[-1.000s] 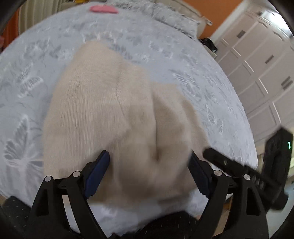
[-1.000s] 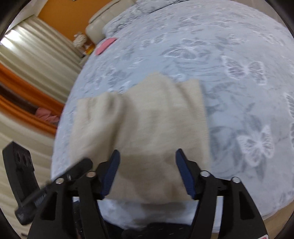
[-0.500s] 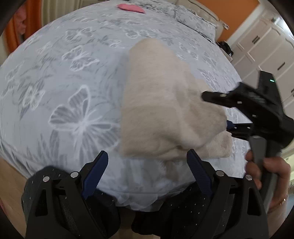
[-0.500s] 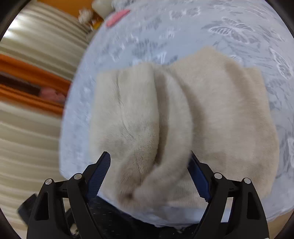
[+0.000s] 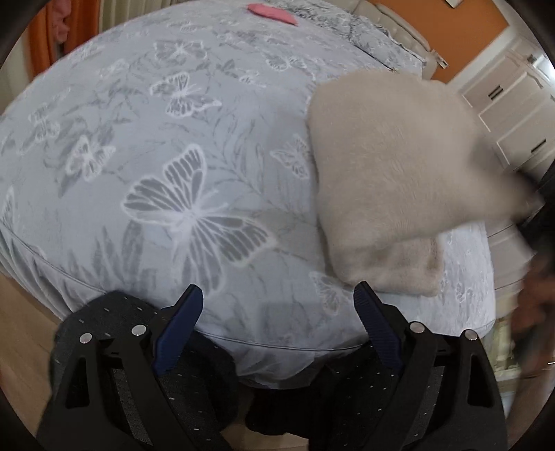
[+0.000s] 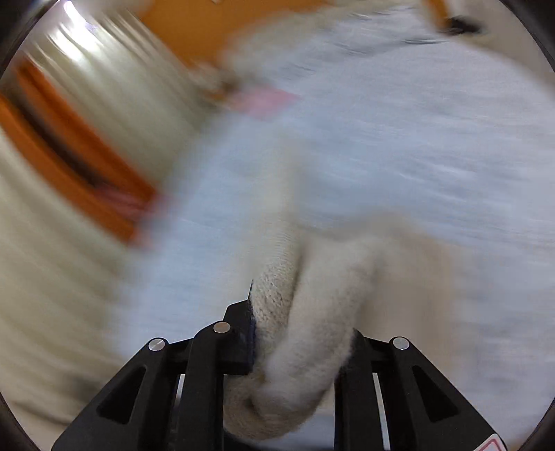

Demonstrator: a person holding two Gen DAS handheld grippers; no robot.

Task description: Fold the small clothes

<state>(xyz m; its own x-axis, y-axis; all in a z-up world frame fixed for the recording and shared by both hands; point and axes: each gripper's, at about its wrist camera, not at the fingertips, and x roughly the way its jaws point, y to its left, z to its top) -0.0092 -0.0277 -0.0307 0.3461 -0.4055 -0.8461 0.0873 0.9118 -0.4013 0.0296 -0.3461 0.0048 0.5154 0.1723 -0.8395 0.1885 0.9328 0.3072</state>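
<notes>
A beige knitted garment (image 5: 392,173) lies folded on the grey butterfly bedspread (image 5: 180,145), at the right of the left wrist view, with its right side lifted and blurred. My left gripper (image 5: 277,312) is open and empty, off the bed's near edge, left of the garment. My right gripper (image 6: 301,333) is shut on a thick fold of the garment (image 6: 305,319); the view is smeared by motion. The right gripper itself shows only as a dark blur at the right edge of the left wrist view.
A pink item (image 5: 274,14) lies at the far side of the bed. White wardrobe doors (image 5: 513,114) stand to the right. Orange-trimmed curtains (image 6: 69,145) hang at the left. The wooden floor (image 5: 20,333) shows below the bed edge.
My right gripper closed on the garment's near fold and is moving fast with it. My left gripper backed off to the left, away from the garment.
</notes>
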